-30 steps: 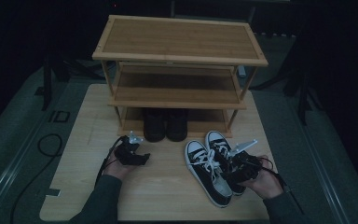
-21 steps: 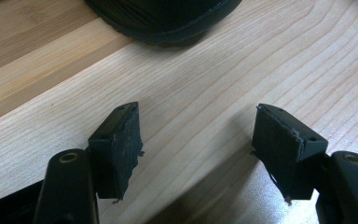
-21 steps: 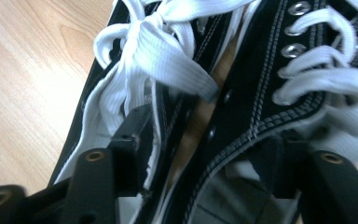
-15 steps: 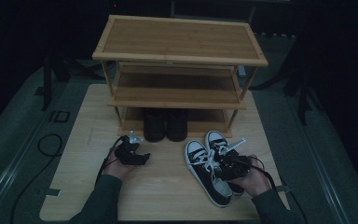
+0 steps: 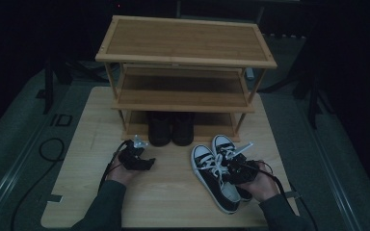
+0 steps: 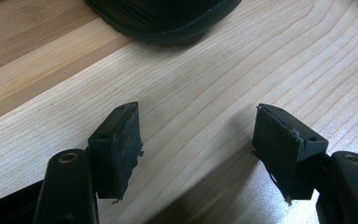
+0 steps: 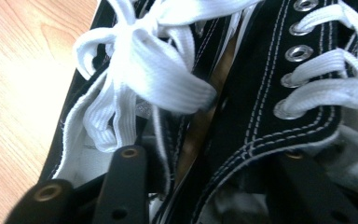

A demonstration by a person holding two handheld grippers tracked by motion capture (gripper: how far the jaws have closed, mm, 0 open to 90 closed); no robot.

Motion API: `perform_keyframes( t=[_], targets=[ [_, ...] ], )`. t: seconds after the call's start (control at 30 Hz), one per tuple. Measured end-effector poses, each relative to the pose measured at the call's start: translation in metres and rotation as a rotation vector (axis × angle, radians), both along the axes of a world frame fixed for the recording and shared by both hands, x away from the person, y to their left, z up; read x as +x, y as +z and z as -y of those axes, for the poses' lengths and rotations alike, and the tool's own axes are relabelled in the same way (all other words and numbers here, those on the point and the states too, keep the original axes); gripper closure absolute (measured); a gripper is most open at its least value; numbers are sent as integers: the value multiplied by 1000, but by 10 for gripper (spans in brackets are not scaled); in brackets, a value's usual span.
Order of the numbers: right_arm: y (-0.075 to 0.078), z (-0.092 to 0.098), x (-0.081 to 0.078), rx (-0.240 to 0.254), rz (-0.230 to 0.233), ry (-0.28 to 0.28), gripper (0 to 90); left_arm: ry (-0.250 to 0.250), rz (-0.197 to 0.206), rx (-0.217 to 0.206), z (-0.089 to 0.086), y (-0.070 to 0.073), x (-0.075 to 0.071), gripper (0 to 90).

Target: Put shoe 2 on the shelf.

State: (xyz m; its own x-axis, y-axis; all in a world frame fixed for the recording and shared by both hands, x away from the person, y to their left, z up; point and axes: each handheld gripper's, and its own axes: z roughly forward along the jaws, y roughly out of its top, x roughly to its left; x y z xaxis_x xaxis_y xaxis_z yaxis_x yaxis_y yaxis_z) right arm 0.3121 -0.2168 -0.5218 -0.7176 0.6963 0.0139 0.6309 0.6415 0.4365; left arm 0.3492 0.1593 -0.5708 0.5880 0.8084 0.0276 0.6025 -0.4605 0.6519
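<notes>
item 1, left gripper point(image 5: 136, 153): held in the person's left hand, low over the wooden table point(image 5: 86, 144), near the front left foot of the shoe rack point(image 5: 185, 62). in the left gripper view its two black jaws stand wide apart with bare table grain between them and nothing held; the dark toe of a boot shows at the top edge of that view.

item 2, pair of black boots point(image 5: 171, 127): side by side on the lowest shelf of the rack, toes toward the person, between the two grippers and behind both.

item 3, pair of black sneakers point(image 5: 217, 171): white laces and white toe caps, lying touching each other on the table in front of the rack's right side, toes toward the rack.

item 4, right gripper point(image 5: 241, 169): in the person's right hand, set down on the collars of the sneakers. its jaws have just been closing; in the right gripper view one jaw sits inside each shoe opening point(image 7: 261, 116), the two inner walls between them. whether the pads already press on the canvas cannot be told.
</notes>
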Motion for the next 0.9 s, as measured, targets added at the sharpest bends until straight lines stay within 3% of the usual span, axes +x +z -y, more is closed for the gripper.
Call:
perform_keyframes(
  t=[0.2,0.43,0.7,0.9],
  targets=[
    [0,2,1,-9,3,19,727,1,0,0,0,0,0,330],
    [0,11,3,8,28,-6,851,-1,0,0,0,0,0,325],
    [3,15,3,37,66,28,855,1,2,-1,0,0,0,324],
    [8,17,6,45,67,53,858,-1,1,0,0,0,0,323]
  ],
)
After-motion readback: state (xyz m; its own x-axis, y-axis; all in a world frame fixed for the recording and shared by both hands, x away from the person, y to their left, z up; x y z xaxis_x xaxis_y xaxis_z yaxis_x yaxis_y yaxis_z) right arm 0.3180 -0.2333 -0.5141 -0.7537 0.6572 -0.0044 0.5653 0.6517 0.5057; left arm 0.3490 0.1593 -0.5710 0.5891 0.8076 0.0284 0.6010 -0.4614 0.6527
